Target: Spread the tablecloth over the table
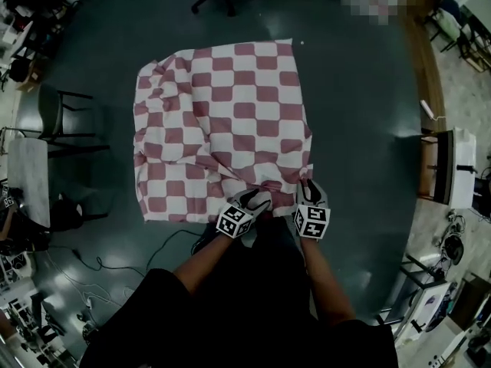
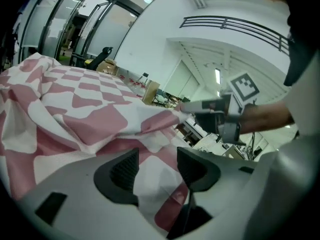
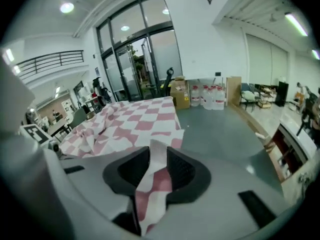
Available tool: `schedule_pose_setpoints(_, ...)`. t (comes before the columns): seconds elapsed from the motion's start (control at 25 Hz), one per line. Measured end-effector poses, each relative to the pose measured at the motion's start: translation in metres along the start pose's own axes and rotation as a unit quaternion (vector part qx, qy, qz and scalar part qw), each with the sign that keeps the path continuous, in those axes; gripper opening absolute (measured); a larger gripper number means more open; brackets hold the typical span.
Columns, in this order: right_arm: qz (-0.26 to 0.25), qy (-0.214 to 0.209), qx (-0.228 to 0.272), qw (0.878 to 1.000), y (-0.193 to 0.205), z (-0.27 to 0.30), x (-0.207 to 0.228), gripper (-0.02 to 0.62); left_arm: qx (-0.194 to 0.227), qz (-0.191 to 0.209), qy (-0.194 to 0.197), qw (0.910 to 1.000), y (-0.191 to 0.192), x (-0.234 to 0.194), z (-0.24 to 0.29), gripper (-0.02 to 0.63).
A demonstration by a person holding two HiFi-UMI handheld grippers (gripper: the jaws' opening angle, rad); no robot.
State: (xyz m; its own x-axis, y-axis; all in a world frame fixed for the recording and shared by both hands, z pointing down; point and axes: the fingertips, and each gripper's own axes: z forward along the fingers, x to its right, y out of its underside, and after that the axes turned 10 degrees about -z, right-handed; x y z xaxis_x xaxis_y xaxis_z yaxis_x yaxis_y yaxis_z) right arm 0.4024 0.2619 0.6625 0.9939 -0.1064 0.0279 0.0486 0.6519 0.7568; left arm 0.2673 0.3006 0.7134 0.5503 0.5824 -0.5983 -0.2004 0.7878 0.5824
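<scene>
Cloth [image 1: 230,113]: red-and-white checks, on the round desk [image 1: 360,129]; flat on the far side, rumpled at the near edge.
Left tool [image 2: 157,168]: spread, at the near edge, with cloth lying loose between its jaws.
Right tool [image 3: 156,173]: just beside the left, jaws slightly apart; a cloth fold stands between them, unpinched.
Containers: box [image 3: 179,96] and clear jugs [image 3: 212,95] far behind the desk; contents unclear.

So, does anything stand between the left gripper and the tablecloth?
Nothing visible does. The left gripper has its jaws apart right at the tablecloth, and only cloth shows between them. The right gripper is beside it, not in the way.
</scene>
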Motion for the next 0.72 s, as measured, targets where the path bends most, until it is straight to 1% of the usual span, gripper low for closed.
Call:
schedule_pose_setpoints(0.08,-0.050,-0.014,0.009,0.999,-0.028,0.021,0.005,0.124,-0.014,0.007,-0.009,0.9998,0.013,-0.006,0.006,0.236)
schedule_pose_setpoints(0.12,-0.065,-0.014,0.009,0.998,-0.042,0.029,0.010,0.124,-0.017,0.012,-0.013,0.9997,0.019,-0.008,0.008,0.236)
schedule_pose_setpoints(0.16,-0.066,-0.010,0.010,0.998,-0.058,0.035,0.016,0.117,-0.017,0.017,-0.013,0.9996,0.022,-0.008,0.008,0.236)
schedule_pose_setpoints(0.24,-0.033,-0.017,0.015,0.999,-0.088,0.036,0.026,0.104,-0.018,0.025,-0.010,0.9995,0.026,-0.003,0.006,0.236)
schedule_pose_setpoints(0.28,-0.014,-0.035,0.016,0.999,-0.100,0.034,0.026,0.105,-0.021,0.028,-0.009,0.9994,0.027,0.000,0.003,0.236)
schedule_pose_setpoints(0.32,-0.005,-0.061,0.014,0.998,-0.110,0.034,0.021,0.123,-0.021,0.027,-0.009,0.9994,0.028,0.001,0.001,0.236)
schedule_pose_setpoints(0.4,-0.015,-0.120,0.007,0.993,-0.118,0.045,0.000,0.115,-0.011,0.016,-0.014,0.9997,0.027,-0.001,-0.002,0.238)
schedule_pose_setpoints(0.48,-0.037,-0.153,-0.024,0.987,-0.099,0.077,-0.021,0.115,-0.003,0.014,-0.021,0.9997,0.028,-0.003,-0.004,0.238)
schedule_pose_setpoints(0.56,-0.070,-0.157,-0.079,0.982,-0.060,0.115,-0.035,0.117,-0.008,0.020,-0.023,0.9995,0.033,-0.002,-0.004,0.238)
schedule_pose_setpoints(0.64,-0.117,-0.139,-0.123,0.976,-0.026,0.144,-0.036,0.118,-0.009,0.016,-0.024,0.9995,0.035,0.000,-0.004,0.238)
schedule_pose_setpoints(0.72,-0.164,-0.107,-0.129,0.972,-0.016,0.158,-0.025,0.120,-0.005,0.004,-0.025,0.9997,0.035,0.000,-0.005,0.238)
